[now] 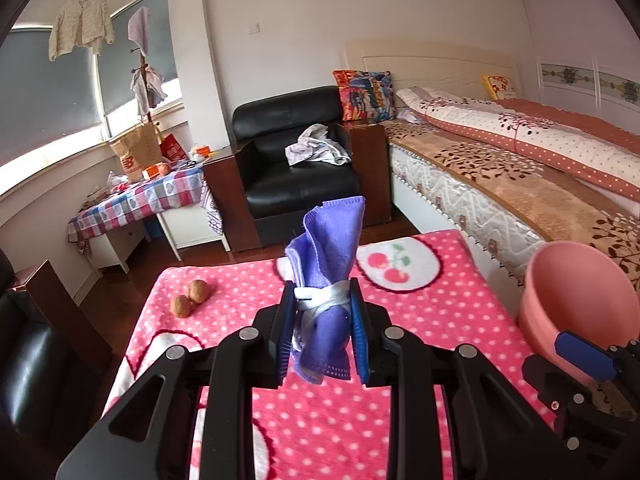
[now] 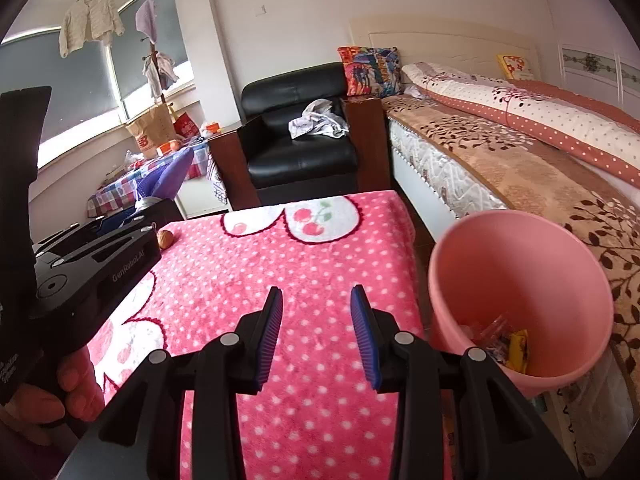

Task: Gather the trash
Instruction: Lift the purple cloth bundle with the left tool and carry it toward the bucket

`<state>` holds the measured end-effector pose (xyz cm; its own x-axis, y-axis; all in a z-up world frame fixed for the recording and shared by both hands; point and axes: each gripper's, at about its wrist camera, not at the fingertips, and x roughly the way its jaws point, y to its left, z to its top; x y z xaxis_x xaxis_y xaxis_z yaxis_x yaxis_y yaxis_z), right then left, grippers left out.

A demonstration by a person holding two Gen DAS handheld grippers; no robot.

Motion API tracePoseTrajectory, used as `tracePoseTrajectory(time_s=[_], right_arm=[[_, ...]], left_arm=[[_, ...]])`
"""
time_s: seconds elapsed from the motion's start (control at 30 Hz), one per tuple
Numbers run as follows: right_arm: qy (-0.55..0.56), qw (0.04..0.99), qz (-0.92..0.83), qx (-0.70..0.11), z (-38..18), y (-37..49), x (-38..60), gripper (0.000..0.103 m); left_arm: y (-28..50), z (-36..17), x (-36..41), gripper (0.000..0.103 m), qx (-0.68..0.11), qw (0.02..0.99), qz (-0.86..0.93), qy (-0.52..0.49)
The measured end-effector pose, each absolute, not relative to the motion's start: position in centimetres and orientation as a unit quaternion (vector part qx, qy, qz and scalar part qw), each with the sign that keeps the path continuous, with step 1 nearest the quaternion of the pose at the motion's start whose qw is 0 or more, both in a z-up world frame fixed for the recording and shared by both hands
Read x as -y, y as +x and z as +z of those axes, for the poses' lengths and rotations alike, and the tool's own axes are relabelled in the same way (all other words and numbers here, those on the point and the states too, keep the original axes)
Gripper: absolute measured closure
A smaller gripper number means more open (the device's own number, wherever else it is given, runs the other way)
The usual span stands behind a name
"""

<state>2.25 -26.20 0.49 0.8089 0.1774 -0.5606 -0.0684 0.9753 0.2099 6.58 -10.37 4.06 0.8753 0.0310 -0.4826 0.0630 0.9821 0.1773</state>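
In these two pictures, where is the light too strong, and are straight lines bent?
Left wrist view: the window sill is blown out white, and the cream wooden headboard curves from fisheye distortion. Right wrist view: the window glare is milder, black corners frame the picture, and the round pink plastic bin stays sharp.

Both wrist views face bed (image 1: 500,184), share pink blanket (image 2: 320,260)

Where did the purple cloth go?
The purple cloth is pinched in the left gripper, held up over the pink polka-dot blanket, with the two walnuts to its left and the pink bin to its right.
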Motion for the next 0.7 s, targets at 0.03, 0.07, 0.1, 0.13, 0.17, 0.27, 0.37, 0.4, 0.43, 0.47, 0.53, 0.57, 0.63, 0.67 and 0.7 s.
tracePoseTrajectory(time_s=[0.03,0.07,0.1,0.13,0.17,0.27,0.37,0.4,0.43,0.47,0.53,0.57,0.63,0.67,0.7], right_arm=[[0.092,0.947,0.062,-0.301,0.6,2.1,26.5,0.068],[0.093,0.948,0.06,-0.299,0.7,1.9,26.7,0.068],[0.095,0.948,0.058,-0.297,0.8,1.8,26.9,0.068],[0.095,0.949,0.056,-0.296,0.9,1.7,27.0,0.068],[0.096,0.95,0.053,-0.293,1.0,1.5,27.2,0.068],[0.095,0.953,0.043,-0.286,1.3,0.9,27.8,0.068],[0.095,0.955,0.03,-0.279,1.6,0.3,28.6,0.068],[0.097,0.955,0.026,-0.278,1.6,0.1,28.8,0.068],[0.098,0.955,0.021,-0.277,1.6,-0.1,29.2,0.068],[0.1,0.955,0.018,-0.277,1.6,-0.2,29.4,0.068],[0.103,0.955,0.01,-0.277,1.6,-0.6,30.1,0.068],[0.104,0.955,0.006,-0.277,1.5,-0.8,30.4,0.068],[0.108,0.955,-0.003,-0.277,1.5,-1.1,31.1,0.068],[0.11,0.955,-0.007,-0.277,1.5,-1.3,31.5,0.068],[0.111,0.955,-0.012,-0.277,1.5,-1.5,31.9,0.068]], left_arm=[[6.4,4.1,10.5,0.078,-0.249,0.964,-0.011,0.094],[6.4,4.2,10.7,0.078,-0.249,0.964,-0.014,0.095],[6.2,4.2,11.1,0.078,-0.248,0.964,-0.019,0.096],[6.1,4.3,11.4,0.078,-0.247,0.964,-0.022,0.096],[5.9,4.3,11.7,0.078,-0.245,0.964,-0.027,0.096],[5.6,4.4,12.5,0.078,-0.243,0.965,-0.038,0.096],[5.2,4.5,13.6,0.078,-0.238,0.965,-0.051,0.098],[5.1,4.5,14.0,0.078,-0.236,0.965,-0.057,0.098],[5.1,4.6,14.3,0.078,-0.236,0.965,-0.06,0.098],[5.0,4.6,14.7,0.078,-0.236,0.965,-0.065,0.098],[4.8,4.6,15.4,0.078,-0.234,0.964,-0.074,0.097],[4.7,4.6,15.9,0.078,-0.233,0.964,-0.08,0.098],[4.7,4.6,16.5,0.078,-0.232,0.964,-0.088,0.098],[4.7,4.6,17.0,0.078,-0.233,0.963,-0.094,0.097],[4.7,4.5,17.5,0.078,-0.233,0.963,-0.098,0.097]])
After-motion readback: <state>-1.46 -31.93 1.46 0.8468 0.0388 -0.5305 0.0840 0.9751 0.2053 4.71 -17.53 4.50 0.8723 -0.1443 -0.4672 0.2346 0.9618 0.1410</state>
